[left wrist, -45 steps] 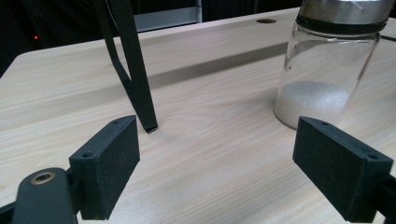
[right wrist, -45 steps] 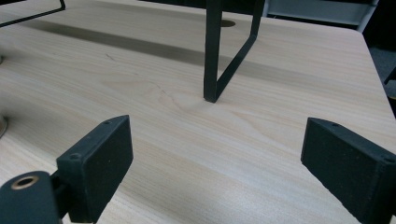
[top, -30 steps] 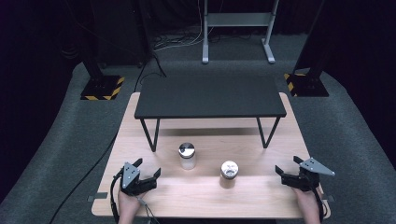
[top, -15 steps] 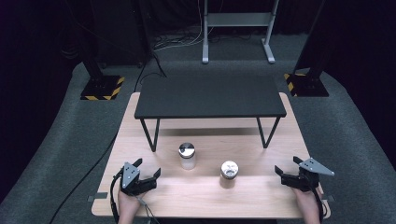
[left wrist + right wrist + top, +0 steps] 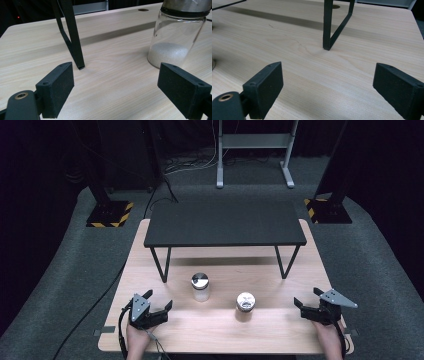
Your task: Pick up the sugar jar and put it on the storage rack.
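On the table (image 5: 220,340), both grippers are resting with jaws apart, left gripper (image 5: 159,302) at eight o'clock of the jars, right gripper (image 5: 306,297) at four.

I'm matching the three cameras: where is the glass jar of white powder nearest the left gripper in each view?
High view: the powder jar stands left of centre, in front of the black shelf's front-left leg.
Left gripper view: upper right, beyond the right-hand jaw.
Right gripper view: not in it.
Shared landmark: the black shelf's thin leg on the wooden table.
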`<state>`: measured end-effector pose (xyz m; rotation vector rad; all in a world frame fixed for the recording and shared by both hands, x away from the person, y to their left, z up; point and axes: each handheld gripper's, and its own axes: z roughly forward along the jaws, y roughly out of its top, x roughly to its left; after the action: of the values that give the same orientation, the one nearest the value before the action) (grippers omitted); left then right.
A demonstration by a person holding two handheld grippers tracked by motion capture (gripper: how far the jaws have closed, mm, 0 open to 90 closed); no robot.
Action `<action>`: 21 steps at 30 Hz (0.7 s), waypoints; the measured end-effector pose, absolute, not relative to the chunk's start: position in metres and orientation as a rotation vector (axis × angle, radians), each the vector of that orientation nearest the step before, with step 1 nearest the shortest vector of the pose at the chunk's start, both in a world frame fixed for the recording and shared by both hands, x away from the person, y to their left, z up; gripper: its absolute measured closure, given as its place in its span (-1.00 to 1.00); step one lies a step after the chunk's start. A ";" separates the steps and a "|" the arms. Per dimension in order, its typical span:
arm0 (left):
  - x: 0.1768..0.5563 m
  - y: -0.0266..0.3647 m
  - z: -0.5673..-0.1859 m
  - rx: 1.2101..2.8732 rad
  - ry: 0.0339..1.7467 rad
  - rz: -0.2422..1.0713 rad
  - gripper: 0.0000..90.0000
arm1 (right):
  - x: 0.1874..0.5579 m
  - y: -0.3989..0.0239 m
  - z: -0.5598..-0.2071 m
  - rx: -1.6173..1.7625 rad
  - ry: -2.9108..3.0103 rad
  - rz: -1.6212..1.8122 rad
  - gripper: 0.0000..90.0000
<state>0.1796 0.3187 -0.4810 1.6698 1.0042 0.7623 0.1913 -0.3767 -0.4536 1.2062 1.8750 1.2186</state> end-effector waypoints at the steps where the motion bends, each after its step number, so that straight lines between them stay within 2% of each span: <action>1: 0.180 0.319 -0.481 1.671 1.004 0.762 -0.71 | 0.191 -0.377 -0.454 1.207 1.875 1.218 -0.82; 21: 0.179 0.321 -0.484 1.662 0.974 0.756 -0.75 | 0.191 -0.376 -0.454 1.203 1.875 1.219 -0.82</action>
<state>0.1788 0.3207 -0.4835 1.6623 0.9742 0.7563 0.1908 -0.3761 -0.4536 1.2029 1.8750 1.2191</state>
